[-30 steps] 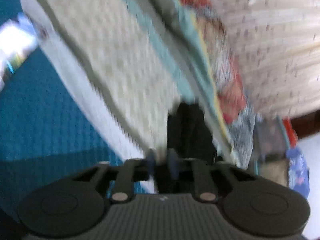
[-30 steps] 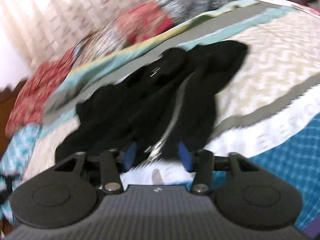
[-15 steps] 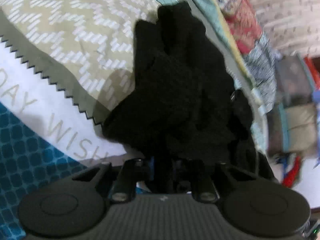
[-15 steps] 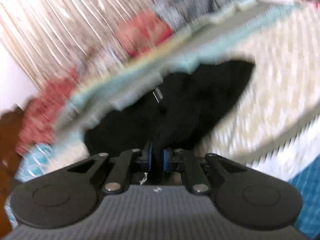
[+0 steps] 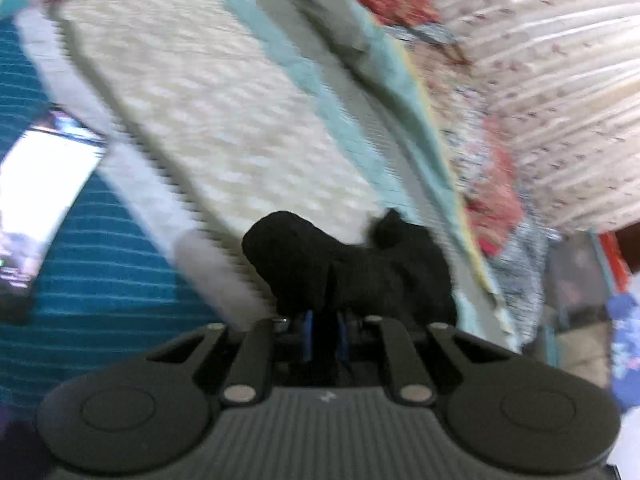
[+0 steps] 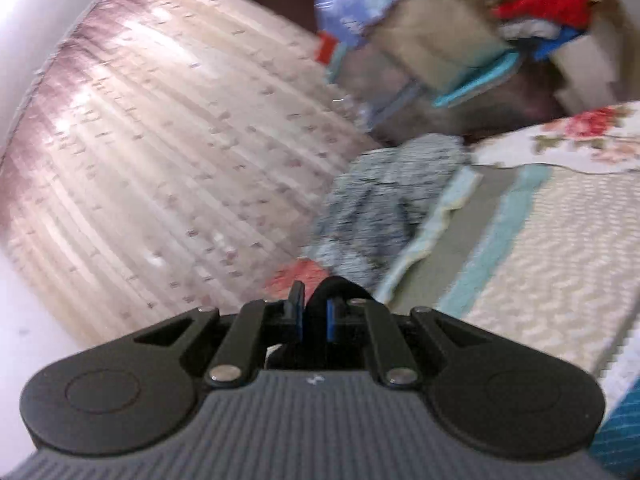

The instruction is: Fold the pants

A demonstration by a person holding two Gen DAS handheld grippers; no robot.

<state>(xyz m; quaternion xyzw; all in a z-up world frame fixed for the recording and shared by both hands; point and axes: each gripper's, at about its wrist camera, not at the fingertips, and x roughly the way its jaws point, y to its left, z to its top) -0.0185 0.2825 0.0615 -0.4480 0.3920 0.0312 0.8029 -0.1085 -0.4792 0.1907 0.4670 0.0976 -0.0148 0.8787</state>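
Observation:
The black pants (image 5: 348, 268) bunch up just past my left gripper (image 5: 323, 334), whose blue pads are shut on a fold of the dark cloth above the cream patterned bedspread (image 5: 224, 120). In the right wrist view only a small loop of the black pants (image 6: 334, 290) shows, pinched between the blue pads of my right gripper (image 6: 314, 318), which is lifted and faces the curtain. The rest of the garment hangs out of sight below both grippers. Both views are blurred by motion.
A pleated floral curtain (image 6: 160, 152) runs along the bed's far side. Grey and red folded cloths (image 6: 384, 200) lie at the bed edge, with piled clothes (image 6: 460, 48) beyond. A teal quilt (image 5: 88, 272) and a bright lit screen (image 5: 36, 184) lie to the left.
Both grippers closed on the black pants and lifted them off the bedspread. The right gripper rose and swung toward the curtain; the left pulled back, so less of the pants shows.

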